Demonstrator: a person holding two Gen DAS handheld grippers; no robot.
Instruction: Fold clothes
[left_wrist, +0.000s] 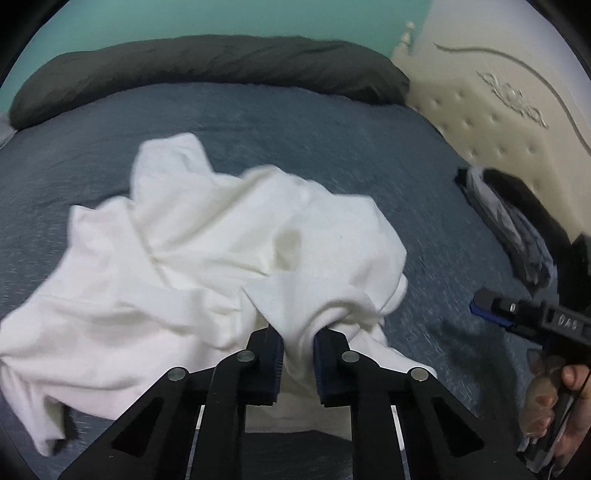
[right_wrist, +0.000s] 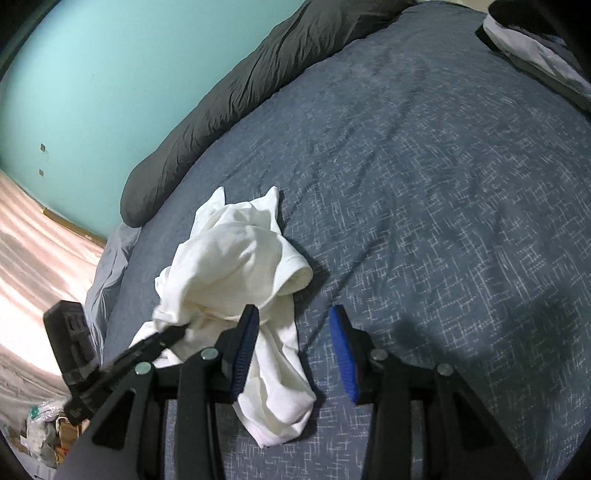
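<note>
Our left gripper (left_wrist: 298, 341) pinches the limp, light, crumpled white cotton garment (left_wrist: 207, 251); our right gripper (right_wrist: 295, 325) gapes beside it, where a hem edge looks best to seize.

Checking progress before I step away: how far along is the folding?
Done: a small stack of dark clothes lies by the headboard. In hand: the left gripper is shut on the crumpled white shirt; the right gripper is open beside it. Left: spreading the shirt flat and making every fold.
</note>
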